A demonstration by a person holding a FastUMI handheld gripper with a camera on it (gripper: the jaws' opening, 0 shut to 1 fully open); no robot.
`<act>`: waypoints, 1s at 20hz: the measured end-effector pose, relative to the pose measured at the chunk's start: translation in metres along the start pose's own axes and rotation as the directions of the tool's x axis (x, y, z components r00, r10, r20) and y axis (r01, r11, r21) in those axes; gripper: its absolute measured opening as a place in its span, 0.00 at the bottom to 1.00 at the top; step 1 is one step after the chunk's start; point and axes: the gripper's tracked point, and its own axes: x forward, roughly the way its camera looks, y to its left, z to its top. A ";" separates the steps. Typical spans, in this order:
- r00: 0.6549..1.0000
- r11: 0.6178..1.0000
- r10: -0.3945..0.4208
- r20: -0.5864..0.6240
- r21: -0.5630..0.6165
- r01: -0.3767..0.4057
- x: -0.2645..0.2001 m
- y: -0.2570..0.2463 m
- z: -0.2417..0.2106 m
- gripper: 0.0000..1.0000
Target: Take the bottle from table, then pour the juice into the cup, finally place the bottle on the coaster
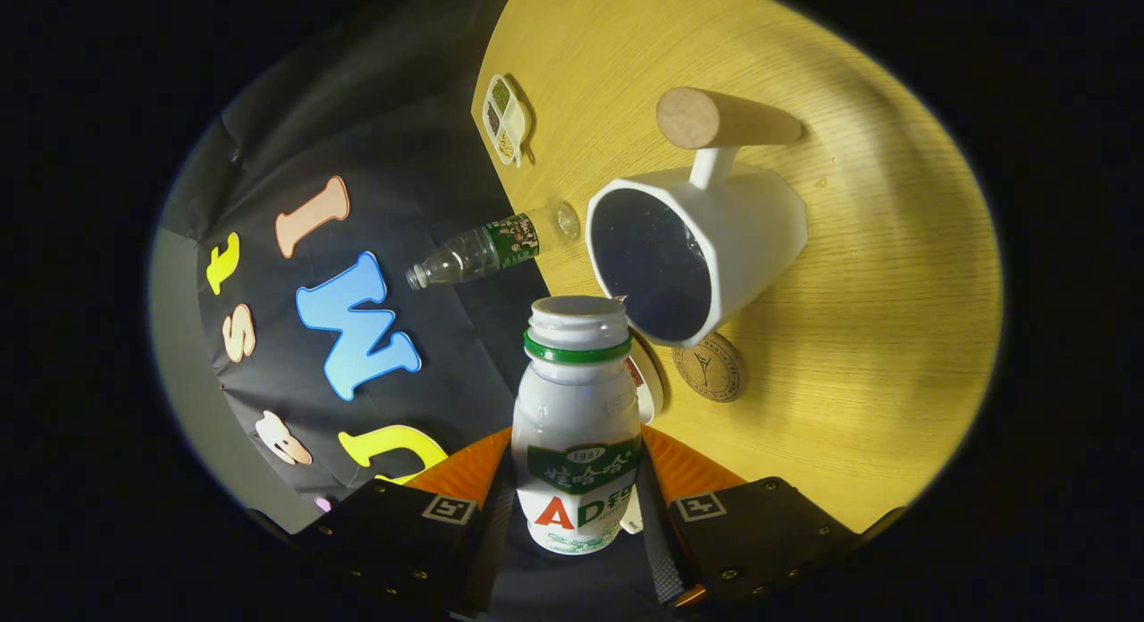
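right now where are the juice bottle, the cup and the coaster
juice bottle point(576, 425): gripper view, its body between the fingers
cup point(760, 233): gripper view, its white outer wall
coaster point(712, 369): gripper view, its printed top face

Your wooden table point(876, 336) and what rests on it

From the white cup point(715, 238), with its wooden-handled side at 12 o'clock, you have the round coaster point(710, 367) touching its rim at 6 o'clock, a clear plastic bottle point(492, 247) at 9, and a small divided dish point(505, 120) at 10.
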 end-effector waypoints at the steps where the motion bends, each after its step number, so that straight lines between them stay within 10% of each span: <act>1: 1.000 1.000 0.000 0.002 0.001 0.000 -0.002 0.000 0.000 0.66; 20: 1.000 1.000 0.008 0.022 0.027 -0.009 -0.003 0.005 -0.002 0.66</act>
